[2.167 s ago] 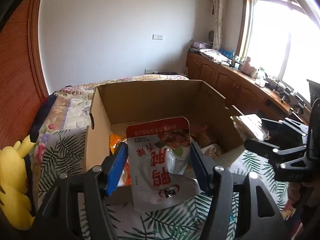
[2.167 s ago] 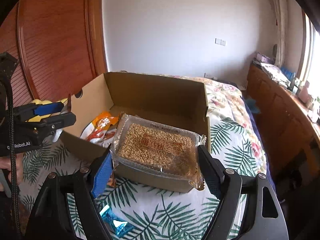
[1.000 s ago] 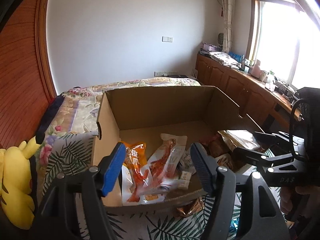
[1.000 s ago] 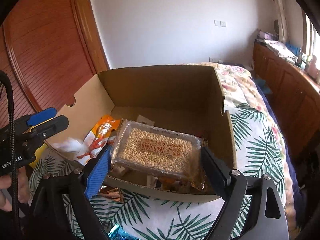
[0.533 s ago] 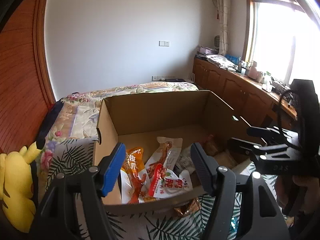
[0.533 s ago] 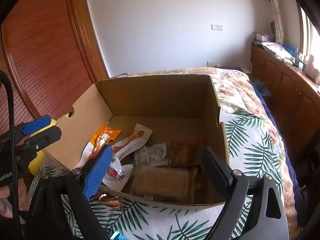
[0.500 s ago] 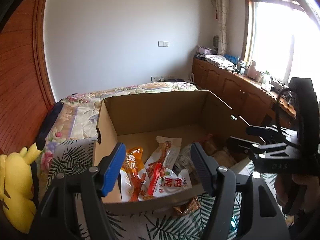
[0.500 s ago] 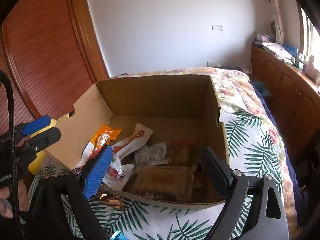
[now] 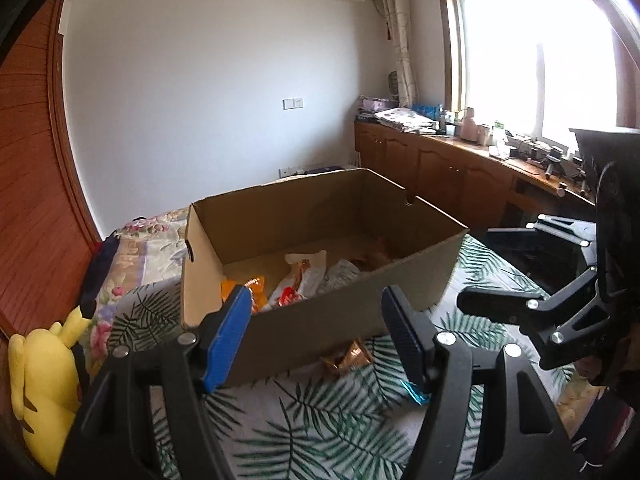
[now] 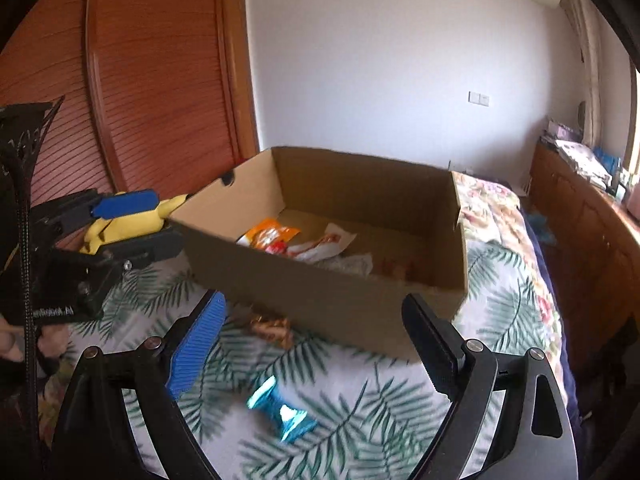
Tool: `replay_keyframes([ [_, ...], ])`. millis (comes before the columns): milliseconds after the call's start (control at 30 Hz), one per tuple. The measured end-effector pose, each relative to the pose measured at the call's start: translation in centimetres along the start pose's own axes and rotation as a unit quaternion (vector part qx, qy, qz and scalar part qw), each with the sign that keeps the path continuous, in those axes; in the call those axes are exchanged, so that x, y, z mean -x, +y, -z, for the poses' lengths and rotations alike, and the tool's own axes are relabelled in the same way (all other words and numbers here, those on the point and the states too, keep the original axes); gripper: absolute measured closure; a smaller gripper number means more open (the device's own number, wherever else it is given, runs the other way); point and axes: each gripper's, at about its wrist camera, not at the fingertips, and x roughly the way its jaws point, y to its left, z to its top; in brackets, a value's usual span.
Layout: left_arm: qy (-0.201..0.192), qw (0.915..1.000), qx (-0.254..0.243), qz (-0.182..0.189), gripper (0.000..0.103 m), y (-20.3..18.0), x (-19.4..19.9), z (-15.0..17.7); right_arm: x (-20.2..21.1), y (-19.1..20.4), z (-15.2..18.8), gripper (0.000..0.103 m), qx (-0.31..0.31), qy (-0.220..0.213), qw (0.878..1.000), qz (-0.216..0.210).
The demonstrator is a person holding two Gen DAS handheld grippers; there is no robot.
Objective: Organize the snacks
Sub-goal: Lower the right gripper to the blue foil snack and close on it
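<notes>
Cardboard box (image 10: 320, 280) sits on the leaf-print bedspread (image 10: 360, 412), both grippers wide and empty on its near side; blue-wrapped snack (image 10: 282, 412) lies just short of the box, long axis slanting, directly ahead of the right gripper (image 10: 316, 344), nearer than the left gripper (image 9: 316, 332).

White walls (image 9: 208, 92), bright window (image 9: 536, 68), wooden cabinets (image 9: 436, 168), louvred wardrobe (image 10: 152, 80).
</notes>
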Motion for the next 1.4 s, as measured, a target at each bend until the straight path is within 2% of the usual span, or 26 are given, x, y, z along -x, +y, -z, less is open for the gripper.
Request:
replay_keyframes([
  [200,0.009,0.9999,0.007,0.01,0.036,-0.4,1.0,2.2,-0.1,0.9,3.4,0.012,0.003,0.019,1.0,-0.012],
  [567,0.039,0.9992,0.004,0.009,0.036,-1.6,-0.1,6.8,-4.9,1.5,7.9,0.031,0.03,0.094,0.995,-0.02],
  [833,0.056,0.9982,0.016,0.012,0.036,-1.4,-1.1,8.5,-7.4,1.1,9.0,0.039,0.038,0.134,0.99,-0.016],
  [1100,0.062,0.9976,0.029,0.014,0.036,-1.0,-1.5,9.3,-8.6,1.1,8.6,0.045,0.033,0.145,0.989,-0.02],
  [1233,0.064,0.9972,0.036,0.015,0.036,-0.9,-1.9,9.6,-8.8,1.5,8.6,0.058,0.038,0.147,0.988,-0.029],
  [1267,0.065,0.9971,0.038,0.015,0.036,-0.9,-2.0,9.6,-8.8,1.6,8.6,0.069,0.04,0.146,0.988,-0.029],
  [1300,0.065,0.997,0.039,0.016,0.036,-1.0,-2.2,9.6,-8.7,1.8,8.6,0.074,0.043,0.146,0.988,-0.032],
  [1400,0.065,0.9969,0.041,0.017,0.036,-1.1,-2.5,9.6,-8.4,1.9,8.7,0.08,0.047,0.142,0.988,-0.038],
])
